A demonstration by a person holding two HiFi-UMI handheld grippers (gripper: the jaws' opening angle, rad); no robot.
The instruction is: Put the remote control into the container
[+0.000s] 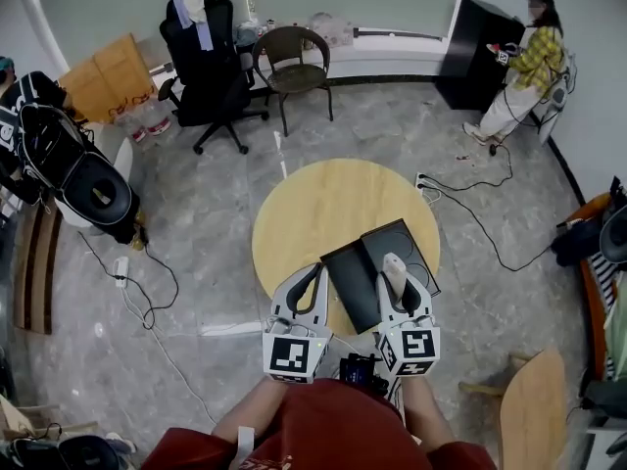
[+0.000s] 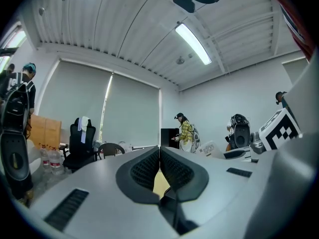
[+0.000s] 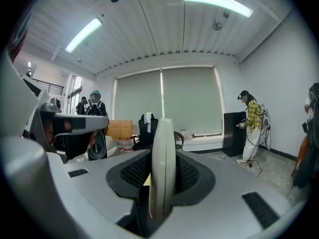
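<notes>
The right gripper point(image 1: 397, 288) is clamped on the remote control point(image 1: 394, 269). In the right gripper view, the remote control point(image 3: 163, 133) stands on edge between the ribbed pads point(image 3: 133, 171), a narrow pale strip with its front end rising past the fingertips. Held this way the jaws bear on its two broad faces, which probably gives a steadier grip than pinching the thin edges. It also leaves the front end free to go in first.

In the head view the remote control hangs over the near side of the round wooden surface point(image 1: 313, 204), not resting on it. On that same near side lie two dark rectangular pieces touching each other. One is a flatter panel point(image 1: 348, 277) towards the left gripper. The other, the container point(image 1: 407, 243), lies a little further in. From this angle I cannot be sure which is the open box and which may be a lid. The remote control sits above where they meet, so the step in hand looks like the carry to the drop point, with the release not yet made.

The left gripper point(image 1: 315, 272) is at the near edge of the surface, just beside the flatter panel. The left gripper view shows the left gripper point(image 2: 159, 152) with jaws closed against each other and nothing between them. It seems placed there to steady the dark pieces if needed.
</notes>
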